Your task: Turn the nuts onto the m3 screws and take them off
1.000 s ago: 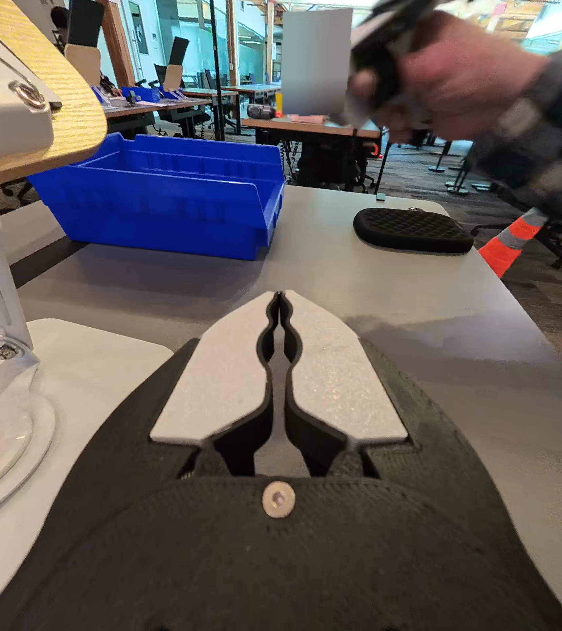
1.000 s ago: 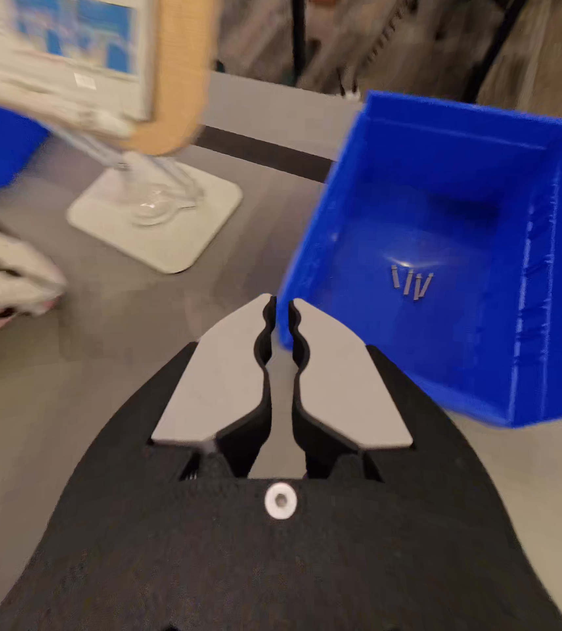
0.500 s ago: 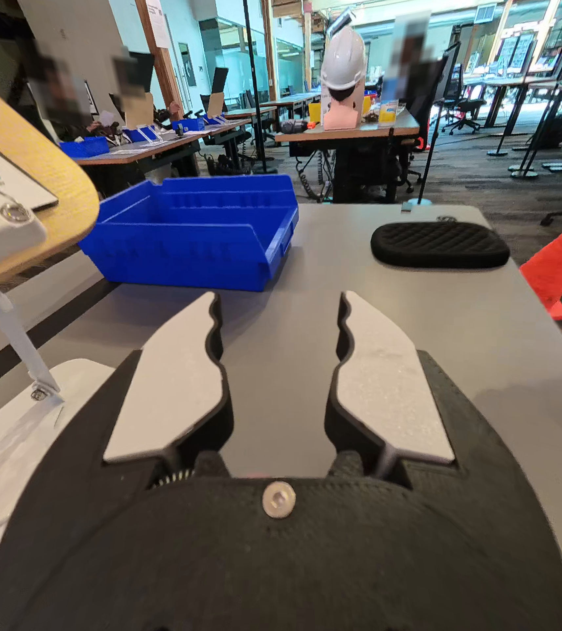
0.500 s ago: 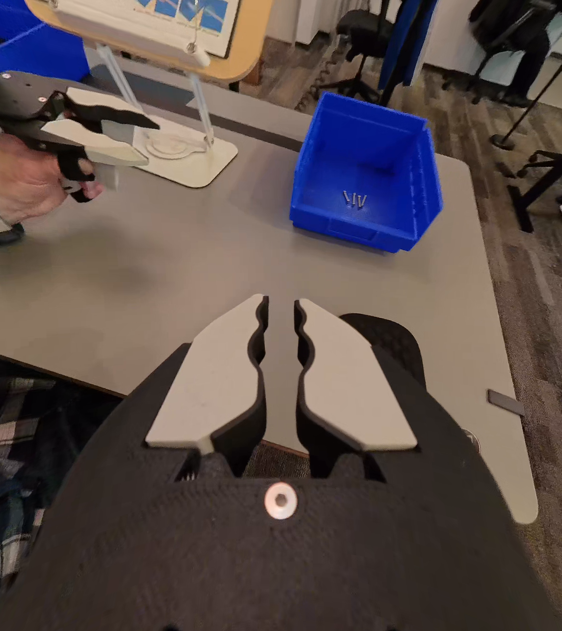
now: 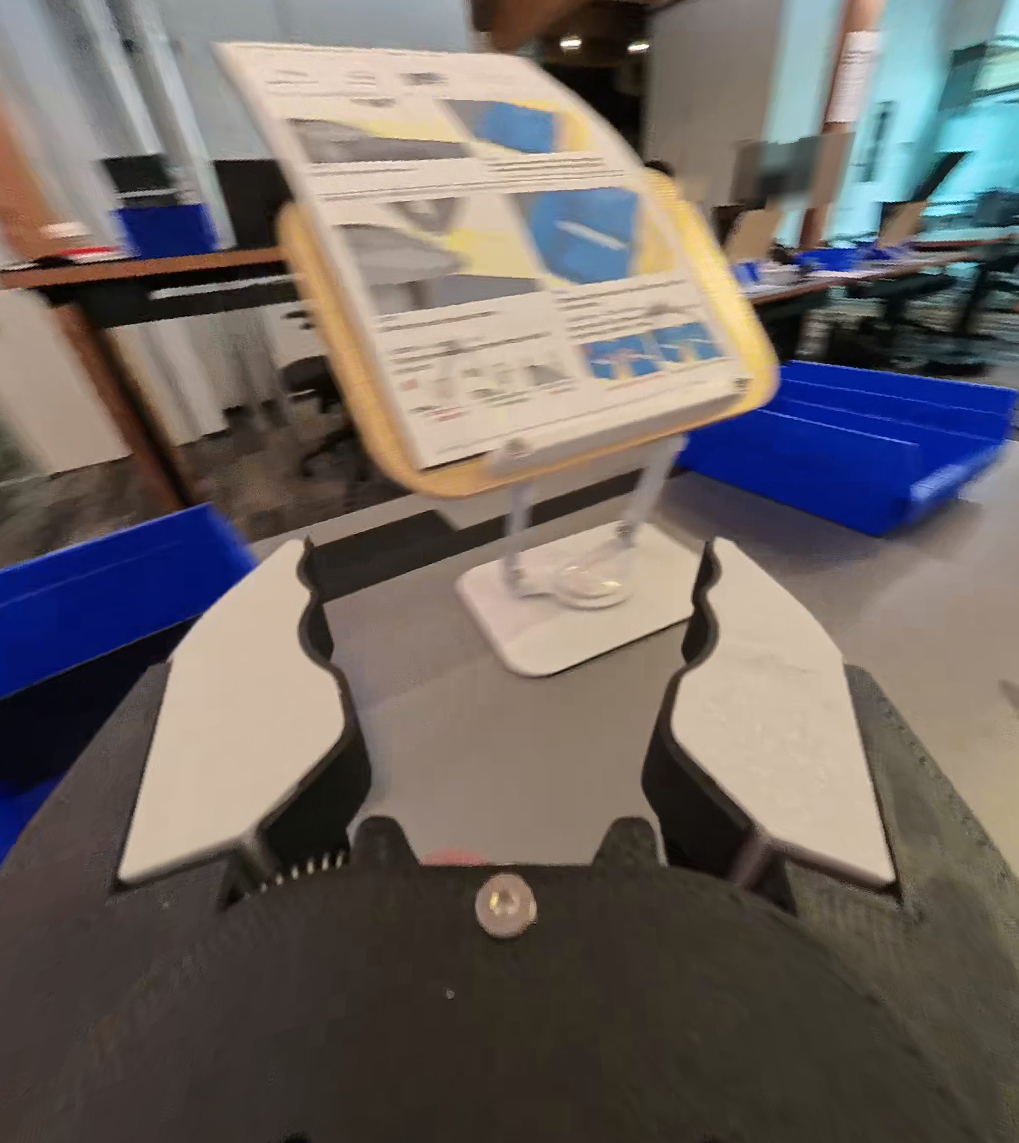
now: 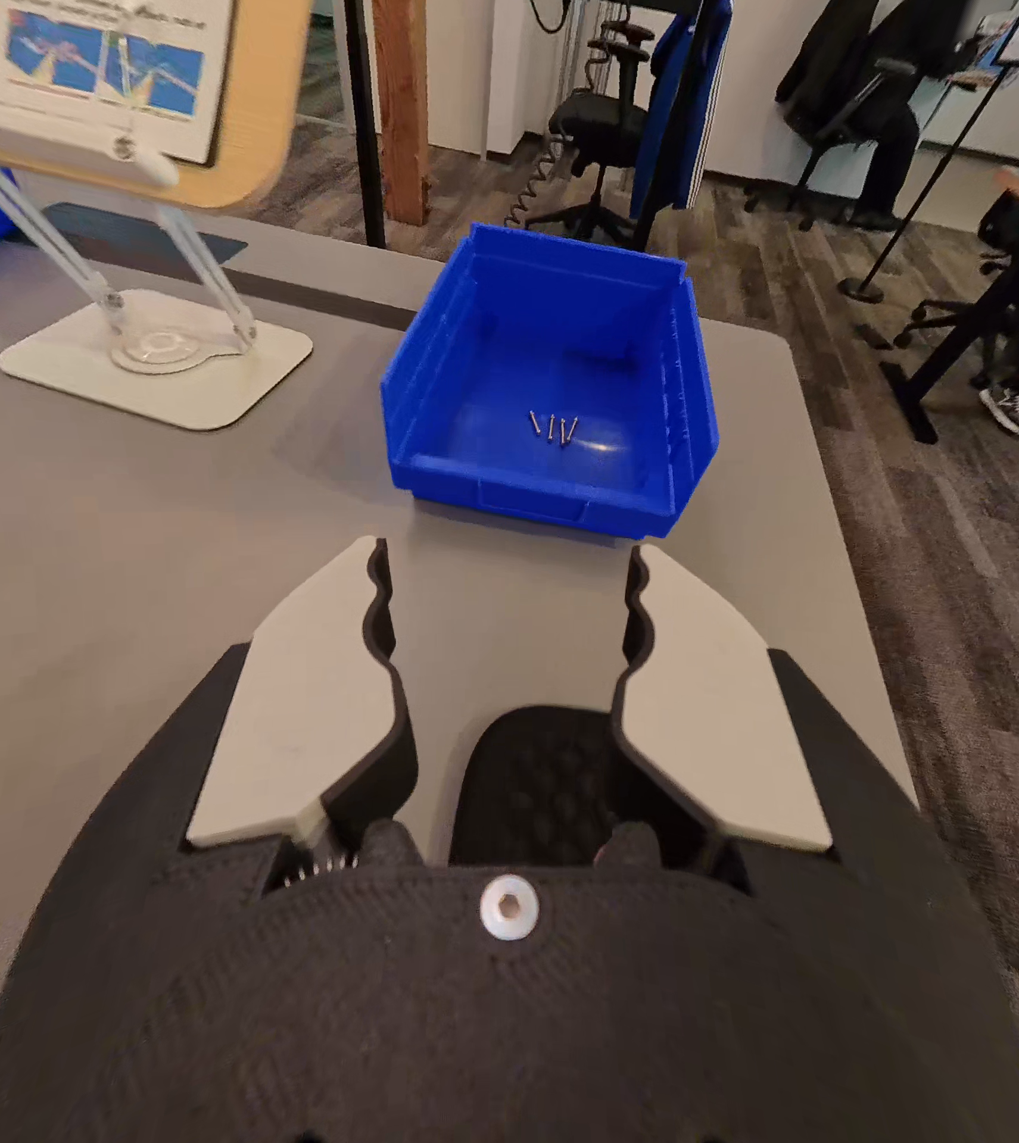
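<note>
My left gripper [image 5: 503,550] is wide open and empty above the grey table [image 5: 865,618]. It faces a tilted wooden board with a printed sheet [image 5: 513,266] on a white stand [image 5: 575,600]; this view is blurred. A blue bin [image 5: 55,618] sits close at its left and another blue bin [image 5: 853,445] at the far right. My right gripper [image 6: 507,550] is open and empty above the table [image 6: 123,556]. Just beyond its fingertips stands a blue bin [image 6: 550,383] with several thin metal pins [image 6: 552,427] on its floor.
A black textured pad [image 6: 531,785] lies on the table under my right gripper. The board's white stand [image 6: 154,352] is at the left in the right wrist view. The table's right edge [image 6: 834,495] drops to carpet. Office chairs and desks stand behind.
Both grippers opened from shut. The left one swung left to face the board on its stand. The right one pulled back from the blue bin and steadied, looking down at it.
</note>
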{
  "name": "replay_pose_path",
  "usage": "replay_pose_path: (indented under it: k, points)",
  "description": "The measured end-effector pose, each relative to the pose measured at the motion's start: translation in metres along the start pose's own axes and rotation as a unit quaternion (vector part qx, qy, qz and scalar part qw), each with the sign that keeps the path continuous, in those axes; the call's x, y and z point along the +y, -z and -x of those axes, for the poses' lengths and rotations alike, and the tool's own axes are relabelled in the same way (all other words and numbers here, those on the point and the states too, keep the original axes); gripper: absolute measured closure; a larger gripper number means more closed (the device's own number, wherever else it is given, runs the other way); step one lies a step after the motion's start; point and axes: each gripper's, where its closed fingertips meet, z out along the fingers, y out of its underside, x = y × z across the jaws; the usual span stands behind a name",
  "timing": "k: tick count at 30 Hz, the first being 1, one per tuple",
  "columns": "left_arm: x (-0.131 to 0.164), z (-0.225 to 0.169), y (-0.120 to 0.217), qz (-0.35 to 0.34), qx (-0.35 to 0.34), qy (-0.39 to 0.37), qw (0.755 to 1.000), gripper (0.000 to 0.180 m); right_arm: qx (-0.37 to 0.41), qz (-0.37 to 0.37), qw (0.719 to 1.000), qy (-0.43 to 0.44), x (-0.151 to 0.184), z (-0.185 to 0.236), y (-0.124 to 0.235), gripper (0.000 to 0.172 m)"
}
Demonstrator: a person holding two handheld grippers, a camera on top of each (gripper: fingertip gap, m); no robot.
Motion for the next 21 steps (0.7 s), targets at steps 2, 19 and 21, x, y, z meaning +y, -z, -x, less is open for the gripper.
replay_pose_path:
  k: [2,19,21]
  points:
    - [0.004,0.042,0.034,0.003,-0.058,0.024,0.998,0.066,0.000,-0.010,1.000,-0.005,-0.008,-0.013,-0.025,0.091]
    - [0.060,0.116,0.189,0.059,-0.213,0.076,0.972,0.057,0.039,0.019,0.999,-0.029,-0.006,-0.092,-0.170,0.073]
    - [0.067,0.123,0.190,0.071,-0.223,0.076,0.969,0.056,0.043,0.035,0.998,-0.030,0.003,-0.092,-0.181,0.073]
